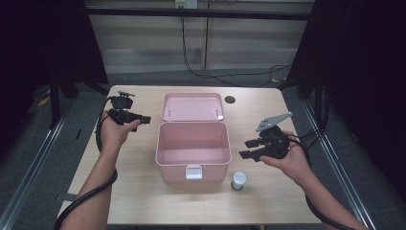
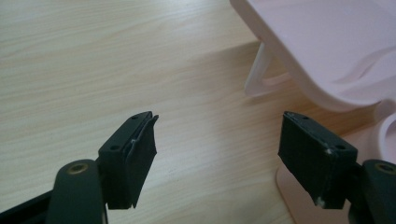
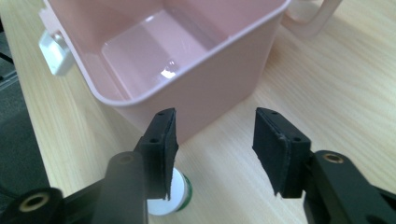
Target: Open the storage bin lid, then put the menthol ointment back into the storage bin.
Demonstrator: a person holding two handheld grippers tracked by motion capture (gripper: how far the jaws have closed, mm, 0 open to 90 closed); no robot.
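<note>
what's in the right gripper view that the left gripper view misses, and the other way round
The right gripper view looks into the pink box, which is open and empty, with its white latch at one side and a small white-capped bottle standing on the table just behind one jaw. The left gripper view has the underside of the box's opened lid and the handle beneath it. Both share the light wooden table, pink plastic of the same box, and a pair of open black jaws with nothing between them.
</note>
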